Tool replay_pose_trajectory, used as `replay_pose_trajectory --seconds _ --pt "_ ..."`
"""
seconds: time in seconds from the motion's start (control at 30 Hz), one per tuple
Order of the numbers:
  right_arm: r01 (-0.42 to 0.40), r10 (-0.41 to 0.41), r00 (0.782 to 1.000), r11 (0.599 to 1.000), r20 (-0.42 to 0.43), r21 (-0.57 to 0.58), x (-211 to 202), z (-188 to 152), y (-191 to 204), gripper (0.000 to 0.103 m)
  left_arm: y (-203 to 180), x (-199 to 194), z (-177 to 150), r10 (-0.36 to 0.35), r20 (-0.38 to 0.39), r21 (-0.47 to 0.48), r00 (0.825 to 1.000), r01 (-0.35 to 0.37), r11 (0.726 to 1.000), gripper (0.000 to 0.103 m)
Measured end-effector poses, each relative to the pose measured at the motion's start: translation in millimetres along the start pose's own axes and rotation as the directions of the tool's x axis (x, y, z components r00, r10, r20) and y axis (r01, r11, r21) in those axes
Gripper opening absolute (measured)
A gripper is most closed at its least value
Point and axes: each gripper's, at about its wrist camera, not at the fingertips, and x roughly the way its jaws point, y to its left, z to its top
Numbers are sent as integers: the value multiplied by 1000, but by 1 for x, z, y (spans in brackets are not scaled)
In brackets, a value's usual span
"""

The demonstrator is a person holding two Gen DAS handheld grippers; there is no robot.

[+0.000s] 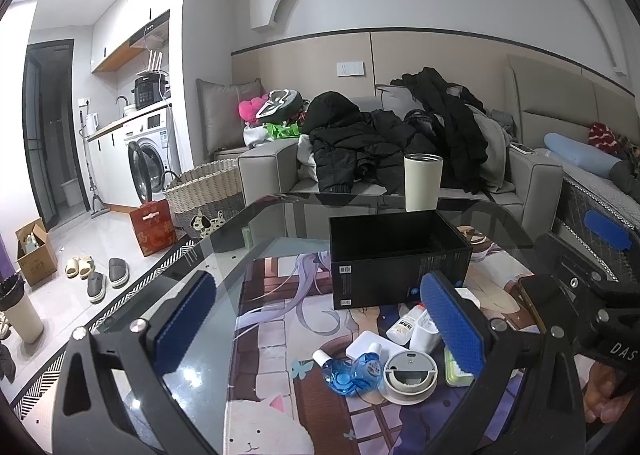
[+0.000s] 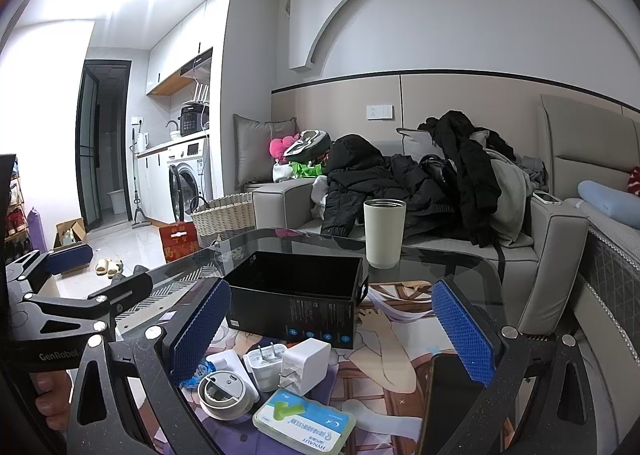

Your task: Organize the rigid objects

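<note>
An open black box (image 1: 400,255) (image 2: 296,295) stands empty on the glass table. In front of it lies a cluster of small items: a blue clear bottle (image 1: 352,371), a round white device (image 1: 410,375) (image 2: 224,393), white chargers (image 2: 284,365) (image 1: 420,329), a flat white-green case (image 2: 304,425) and a dark phone (image 2: 444,407). My left gripper (image 1: 320,331) is open and empty above the table, left of the cluster. My right gripper (image 2: 332,335) is open and empty over the cluster. Each gripper shows at the other view's edge.
A cream tumbler (image 1: 423,183) (image 2: 384,233) stands behind the box near the table's far edge. A sofa piled with dark clothes (image 1: 384,139) lies beyond. A wicker basket (image 1: 208,195) and red box (image 1: 154,227) sit on the floor at left.
</note>
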Motion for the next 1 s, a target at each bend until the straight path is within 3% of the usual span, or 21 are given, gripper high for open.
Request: replay_pose_trajectory --seconds 0.23,0.37,0.53,0.63,0.73,0.87,1.0 --pt "-5 5 1000 1000 9 9 1 7 -2 102 0 2 1 2 -5 -1 1000 -2 1000 103" --pt "-9 9 1000 1000 23 0 1 10 -1 102 -1 2 4 -68 -19 3 998 68 998 103" --pt "-34 34 999 999 23 1 4 19 -6 102 -2 2 16 -80 -15 41 997 81 996 103" --pt "-80 78 995 997 -63 -23 18 29 -7 102 4 14 25 -90 -64 38 994 92 995 103" --pt "-163 159 975 987 -157 -14 32 37 -12 102 11 29 30 -86 -134 32 987 91 995 103" --pt "-155 137 959 987 -249 -53 49 38 -12 102 19 58 24 -77 -283 17 956 85 996 103" --pt "-157 121 925 985 -361 -73 69 31 -17 102 25 88 3 -105 -432 -29 896 103 994 93"
